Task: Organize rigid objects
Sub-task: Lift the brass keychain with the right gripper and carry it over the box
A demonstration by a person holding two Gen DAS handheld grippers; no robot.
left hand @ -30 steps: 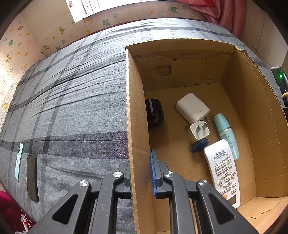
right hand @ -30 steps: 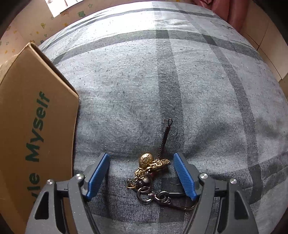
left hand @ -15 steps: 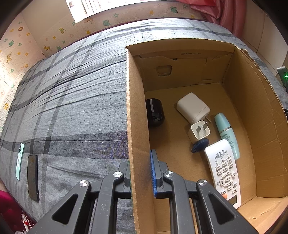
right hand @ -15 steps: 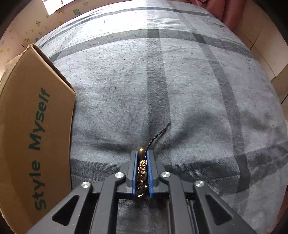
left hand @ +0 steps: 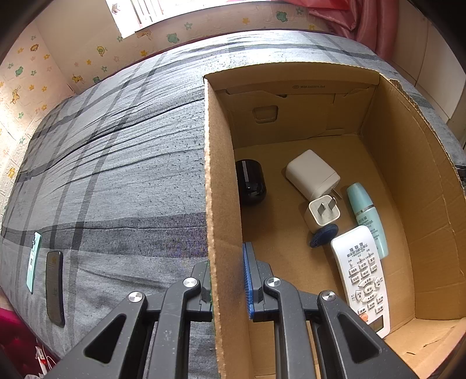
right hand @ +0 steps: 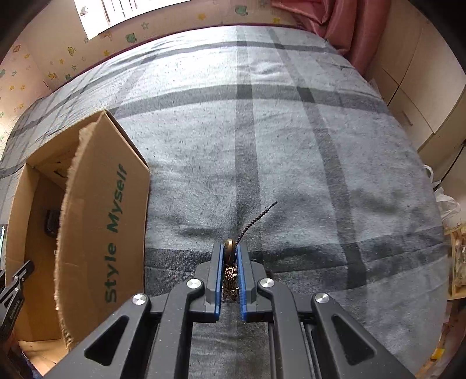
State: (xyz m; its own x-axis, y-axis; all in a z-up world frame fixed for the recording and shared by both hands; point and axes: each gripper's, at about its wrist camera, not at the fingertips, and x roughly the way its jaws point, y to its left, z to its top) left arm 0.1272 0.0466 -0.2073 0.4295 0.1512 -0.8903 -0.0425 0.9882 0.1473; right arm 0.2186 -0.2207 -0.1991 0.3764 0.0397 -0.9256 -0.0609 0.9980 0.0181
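My right gripper (right hand: pixel 230 256) is shut on a brass keychain (right hand: pixel 229 254), held above the grey plaid bedspread (right hand: pixel 291 145); its dark braided cord (right hand: pixel 256 217) sticks out past the tips. My left gripper (left hand: pixel 225 262) is shut on the left wall of the open cardboard box (left hand: pixel 218 189). Inside the box lie a black round object (left hand: pixel 250 180), a large white charger (left hand: pixel 311 173), a small white plug (left hand: pixel 321 214), a dark blue disc (left hand: pixel 323 234), a teal bottle (left hand: pixel 367 215) and a white remote (left hand: pixel 361 274). The right wrist view shows the same box (right hand: pixel 96 227) at left, printed "Style Myself".
A black phone (left hand: pixel 54 287) and a teal phone (left hand: pixel 33 262) lie on the bedspread (left hand: pixel 116 175) at the left edge. A wall with cartoon stickers (left hand: pixel 87 58) runs behind the bed; a pink curtain (right hand: pixel 335 26) hangs at the far right.
The right gripper closed on the keychain, which lay between its open fingers, and lifted it off the bedspread; the box interior has come into its view. The left gripper has kept still.
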